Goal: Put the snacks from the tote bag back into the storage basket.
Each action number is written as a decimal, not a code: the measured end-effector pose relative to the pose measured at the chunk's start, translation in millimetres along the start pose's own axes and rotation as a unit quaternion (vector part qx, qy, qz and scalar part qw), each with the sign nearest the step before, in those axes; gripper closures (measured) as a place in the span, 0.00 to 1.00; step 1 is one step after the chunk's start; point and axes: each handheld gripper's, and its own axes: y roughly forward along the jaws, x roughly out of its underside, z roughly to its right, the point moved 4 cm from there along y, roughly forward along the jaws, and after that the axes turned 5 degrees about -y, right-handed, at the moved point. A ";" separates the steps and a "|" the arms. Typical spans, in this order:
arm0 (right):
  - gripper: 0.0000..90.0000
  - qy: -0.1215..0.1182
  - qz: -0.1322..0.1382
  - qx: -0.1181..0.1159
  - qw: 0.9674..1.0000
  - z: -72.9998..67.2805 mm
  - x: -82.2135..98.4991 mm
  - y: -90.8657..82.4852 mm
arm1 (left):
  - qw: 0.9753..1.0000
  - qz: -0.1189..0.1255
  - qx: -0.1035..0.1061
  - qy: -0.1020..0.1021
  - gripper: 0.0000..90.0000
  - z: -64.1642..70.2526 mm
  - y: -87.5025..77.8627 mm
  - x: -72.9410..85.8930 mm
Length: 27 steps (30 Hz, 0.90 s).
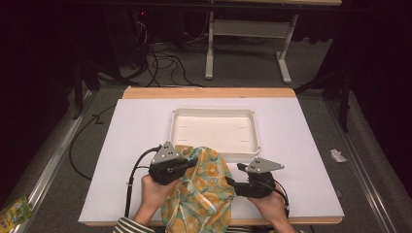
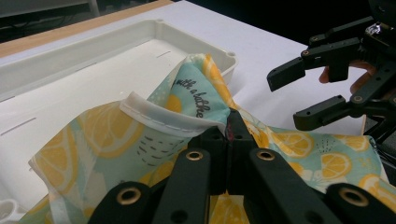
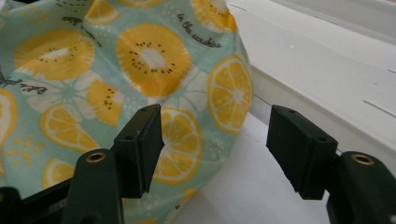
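Observation:
A teal cloth (image 1: 204,191) printed with yellow citrus and kiwi slices lies bunched at the table's front edge, its far end touching the white tray (image 1: 214,112). My left gripper (image 1: 193,163) is shut on a fold of the cloth (image 2: 116,140); in the left gripper view its jaws (image 2: 230,122) pinch the fabric just under a white hem. My right gripper (image 1: 234,174) stands open to the right of the cloth, its jaws (image 3: 215,140) wide apart with nothing pressed between them. The cloth (image 3: 140,60) lies just behind its left jaw. From the left gripper view the right gripper (image 2: 287,100) shows open at the far right.
The shallow white tray (image 2: 93,51) sits mid-table on a white mat (image 1: 141,126), with a wooden table edge (image 1: 209,92) behind. Cables (image 1: 160,60) and a desk frame (image 1: 248,29) are on the floor beyond. A small wrapper (image 1: 337,155) lies off the mat's right side.

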 end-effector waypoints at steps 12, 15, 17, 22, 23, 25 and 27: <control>0.43 -0.031 0.014 -0.015 0.999 -18.8 -25.5 17.8 | 1.000 -0.003 -0.003 -0.001 0.99 -0.6 0.7 0.5; 0.45 -0.031 0.015 -0.021 0.999 -19.5 -30.2 22.5 | 1.000 -0.005 -0.002 -0.001 0.99 -1.1 1.0 0.7; 0.47 -0.029 0.014 -0.023 0.999 -20.3 -32.4 25.4 | 1.000 -0.004 -0.002 -0.002 0.99 -1.3 1.0 1.1; 0.50 -0.033 0.014 -0.028 0.999 -20.7 -37.2 32.7 | 1.000 -0.004 -0.003 -0.005 0.99 -2.6 1.1 2.6; 0.51 -0.031 0.011 -0.030 0.999 -21.1 -37.8 33.9 | 1.000 -0.005 -0.002 -0.006 0.99 -3.3 1.1 3.4; 0.54 -0.034 0.006 -0.032 0.999 -21.1 -38.9 36.4 | 1.000 -0.007 -0.001 -0.008 0.99 -3.9 1.5 4.3; 0.57 -0.035 0.000 -0.037 0.999 -20.9 -39.1 38.7 | 1.000 -0.008 -0.001 -0.009 0.99 -4.6 2.0 4.9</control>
